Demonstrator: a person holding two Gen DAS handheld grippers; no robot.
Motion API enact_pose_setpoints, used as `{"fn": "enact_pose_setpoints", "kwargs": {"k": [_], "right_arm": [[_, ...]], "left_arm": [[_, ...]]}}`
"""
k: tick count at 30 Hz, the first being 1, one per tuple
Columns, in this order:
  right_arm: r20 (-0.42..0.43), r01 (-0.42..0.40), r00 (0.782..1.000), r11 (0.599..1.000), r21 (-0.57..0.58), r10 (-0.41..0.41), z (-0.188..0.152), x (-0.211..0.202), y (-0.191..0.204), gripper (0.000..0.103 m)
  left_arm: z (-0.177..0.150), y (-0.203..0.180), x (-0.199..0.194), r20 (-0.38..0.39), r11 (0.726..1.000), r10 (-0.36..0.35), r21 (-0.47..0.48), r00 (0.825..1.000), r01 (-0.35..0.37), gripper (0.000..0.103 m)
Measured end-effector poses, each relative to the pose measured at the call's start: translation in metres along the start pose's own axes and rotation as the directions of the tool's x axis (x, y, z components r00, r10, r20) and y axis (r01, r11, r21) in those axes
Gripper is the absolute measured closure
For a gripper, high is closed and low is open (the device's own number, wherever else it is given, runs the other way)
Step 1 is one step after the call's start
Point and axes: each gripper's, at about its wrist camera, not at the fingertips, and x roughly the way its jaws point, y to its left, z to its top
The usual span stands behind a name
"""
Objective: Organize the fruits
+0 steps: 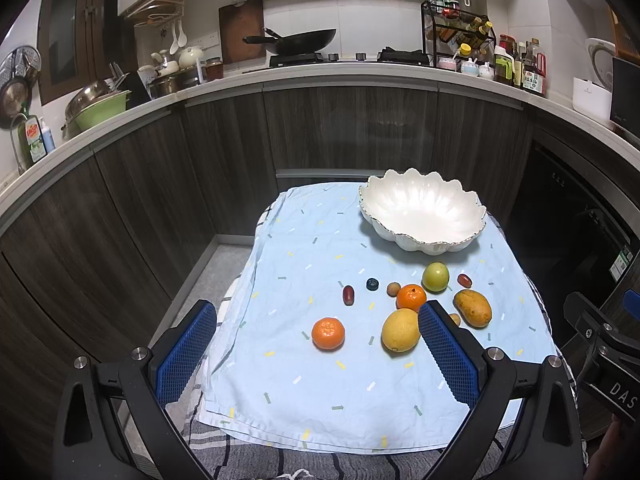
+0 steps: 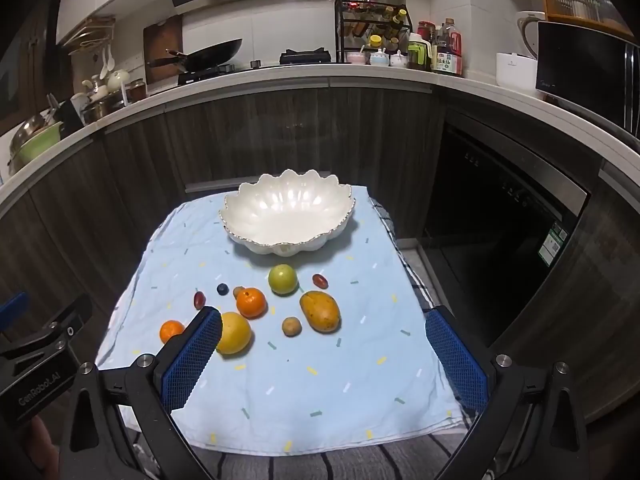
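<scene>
Fruit lies loose on a pale blue cloth (image 1: 304, 380) with small confetti marks, all of it outside the white scalloped bowl (image 2: 288, 216), which stands empty at the cloth's far end. Just before the bowl: a green apple (image 2: 283, 278) with a red grape (image 2: 320, 279) beside it. Nearer the cameras: a mango (image 2: 320, 311), a mandarin (image 2: 251, 302), a large yellow citrus (image 2: 234, 333), a second mandarin (image 1: 328, 333) set apart on the left, a small brown round fruit (image 2: 291, 326), a blueberry (image 1: 372, 284), another red grape (image 1: 348, 295). Left gripper (image 1: 316, 350) tilted down over the near cloth, jaws spread wide, nothing between the blue pads. Right gripper (image 2: 324, 350) likewise spread wide, holding nothing. Kitchen counter (image 1: 360, 74) with a wok (image 1: 304, 40) behind.
</scene>
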Motion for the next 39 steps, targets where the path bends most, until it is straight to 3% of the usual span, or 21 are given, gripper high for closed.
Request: {"fn": "enact_pose_setpoints", "kwargs": {"k": [39], "right_arm": [[0.009, 0.0, 1.0, 1.0, 0.002, 0.0, 0.0003, -0.0041, -0.0032, 0.0]], "left_arm": [[-0.0013, -0.0001, -0.0025, 0.003, 1.0, -0.001, -0.001, 1.0, 0.001, 0.0]]}}
